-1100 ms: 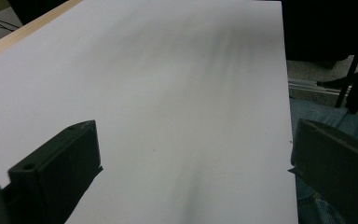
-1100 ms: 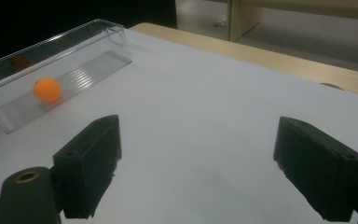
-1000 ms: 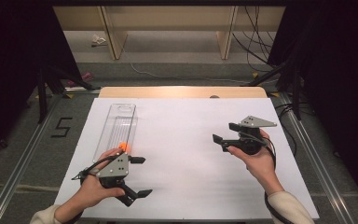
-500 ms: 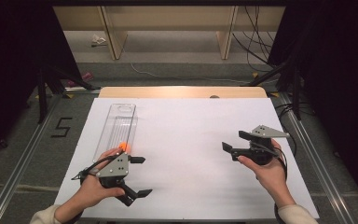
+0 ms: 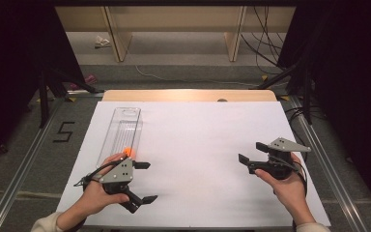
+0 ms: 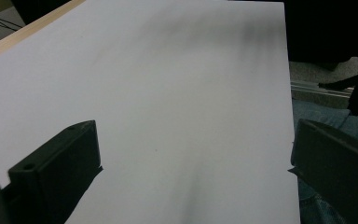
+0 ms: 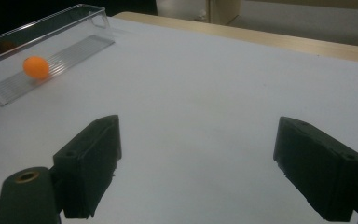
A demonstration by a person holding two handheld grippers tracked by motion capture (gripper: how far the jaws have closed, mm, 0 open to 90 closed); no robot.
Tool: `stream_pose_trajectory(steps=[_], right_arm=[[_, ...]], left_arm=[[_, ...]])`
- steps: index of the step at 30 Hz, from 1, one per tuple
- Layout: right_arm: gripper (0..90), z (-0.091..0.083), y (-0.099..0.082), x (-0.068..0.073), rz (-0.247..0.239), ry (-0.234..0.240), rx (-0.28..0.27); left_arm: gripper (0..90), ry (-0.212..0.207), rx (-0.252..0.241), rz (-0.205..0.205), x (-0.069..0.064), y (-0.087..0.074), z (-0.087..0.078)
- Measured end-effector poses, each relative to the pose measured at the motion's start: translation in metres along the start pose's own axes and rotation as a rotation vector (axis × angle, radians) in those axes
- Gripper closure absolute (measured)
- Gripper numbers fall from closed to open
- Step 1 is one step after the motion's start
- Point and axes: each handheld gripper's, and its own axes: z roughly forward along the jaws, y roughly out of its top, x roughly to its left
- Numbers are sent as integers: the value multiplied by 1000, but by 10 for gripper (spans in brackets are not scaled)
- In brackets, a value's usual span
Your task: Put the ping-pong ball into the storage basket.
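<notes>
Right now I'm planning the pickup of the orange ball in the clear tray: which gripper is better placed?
Left, probably. The left gripper sits open beside the clear tray, right by the orange ball; the right gripper, also open, is far across the table.

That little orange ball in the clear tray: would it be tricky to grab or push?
The orange ball looks smooth and round, so it would probably roll at a nudge, likely along the ribbed floor of the clear plastic tray. It looks like a table-tennis ball, so probably very light. Flat jaws might squirt it out unless closed squarely across it.
</notes>
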Motion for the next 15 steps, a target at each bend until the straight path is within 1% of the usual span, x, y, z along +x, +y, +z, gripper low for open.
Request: stream_pose_trajectory(steps=[4, 15], right_arm=[[162, -1, -3, 0, -7, -4, 2], [162, 0, -4, 0, 3, 3, -11]], left_arm=[[10, 0, -1, -1, 0, 0, 0], [10, -4, 4, 5, 1, 1, 0]])
